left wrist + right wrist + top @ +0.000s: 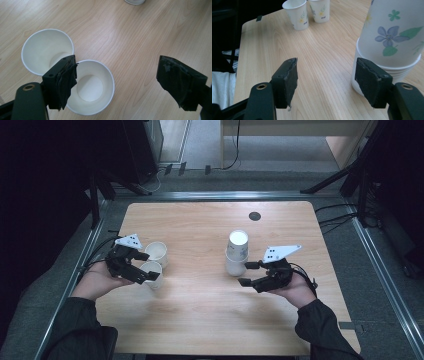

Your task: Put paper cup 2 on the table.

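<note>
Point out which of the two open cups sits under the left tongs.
The nearer cup, toward the table's front edge; the other cup stands beside it, farther back.

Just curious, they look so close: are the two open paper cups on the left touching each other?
Cannot tell. In the left gripper view, the gripper's jaw covers the spot where the far cup and near cup would meet.

On the desk (210,310), two upright cups stand touching at about nine o'clock from its middle: the far cup (156,253) lies at one o'clock from the near cup (151,272). The left gripper (148,266) sits over the near cup, one jaw across its rim. At three o'clock from the middle stands a stack of upside-down cups (236,253). The right gripper (247,273) lies at five o'clock from the stack, just beside its base. A round grommet (254,216) sits near the far edge, at twelve o'clock.
</note>
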Demonstrator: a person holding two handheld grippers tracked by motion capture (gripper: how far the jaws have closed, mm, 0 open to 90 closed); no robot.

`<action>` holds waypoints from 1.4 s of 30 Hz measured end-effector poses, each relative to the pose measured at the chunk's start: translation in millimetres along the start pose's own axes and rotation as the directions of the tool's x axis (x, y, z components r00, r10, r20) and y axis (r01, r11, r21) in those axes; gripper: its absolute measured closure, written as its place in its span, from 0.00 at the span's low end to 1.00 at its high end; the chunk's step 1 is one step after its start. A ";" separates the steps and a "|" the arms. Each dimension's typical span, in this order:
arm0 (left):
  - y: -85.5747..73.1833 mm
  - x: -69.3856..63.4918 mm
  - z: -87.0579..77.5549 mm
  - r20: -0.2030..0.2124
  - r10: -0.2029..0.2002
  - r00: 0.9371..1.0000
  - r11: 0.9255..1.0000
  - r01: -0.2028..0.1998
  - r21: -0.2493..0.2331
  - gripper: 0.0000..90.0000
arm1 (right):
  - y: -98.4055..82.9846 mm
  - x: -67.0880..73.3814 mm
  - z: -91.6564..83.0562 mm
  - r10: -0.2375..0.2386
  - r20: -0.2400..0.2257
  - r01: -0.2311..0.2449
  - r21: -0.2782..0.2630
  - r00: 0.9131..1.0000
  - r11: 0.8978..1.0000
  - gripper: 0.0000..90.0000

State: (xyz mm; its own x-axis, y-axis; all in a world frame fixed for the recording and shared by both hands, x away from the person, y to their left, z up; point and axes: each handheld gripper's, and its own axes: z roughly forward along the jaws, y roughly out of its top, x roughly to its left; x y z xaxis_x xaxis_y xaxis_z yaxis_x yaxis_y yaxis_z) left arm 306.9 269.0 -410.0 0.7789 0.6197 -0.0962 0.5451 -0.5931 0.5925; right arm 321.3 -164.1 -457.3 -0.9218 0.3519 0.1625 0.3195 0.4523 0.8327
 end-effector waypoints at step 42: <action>39.5 -56.9 63.0 0.138 0.074 0.988 0.986 -0.052 -0.161 0.20 | -7.7 0.4 -15.4 -0.004 0.033 0.004 0.008 0.999 1.000 0.39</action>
State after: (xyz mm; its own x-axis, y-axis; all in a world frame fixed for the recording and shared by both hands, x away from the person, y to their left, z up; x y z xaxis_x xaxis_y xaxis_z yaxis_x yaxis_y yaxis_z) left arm 303.6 178.0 -431.5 0.8527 0.4967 -0.1615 0.4469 -0.5336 0.7181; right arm 315.1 -180.0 -455.5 -0.9153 0.3772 0.1415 0.3179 0.4603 0.8289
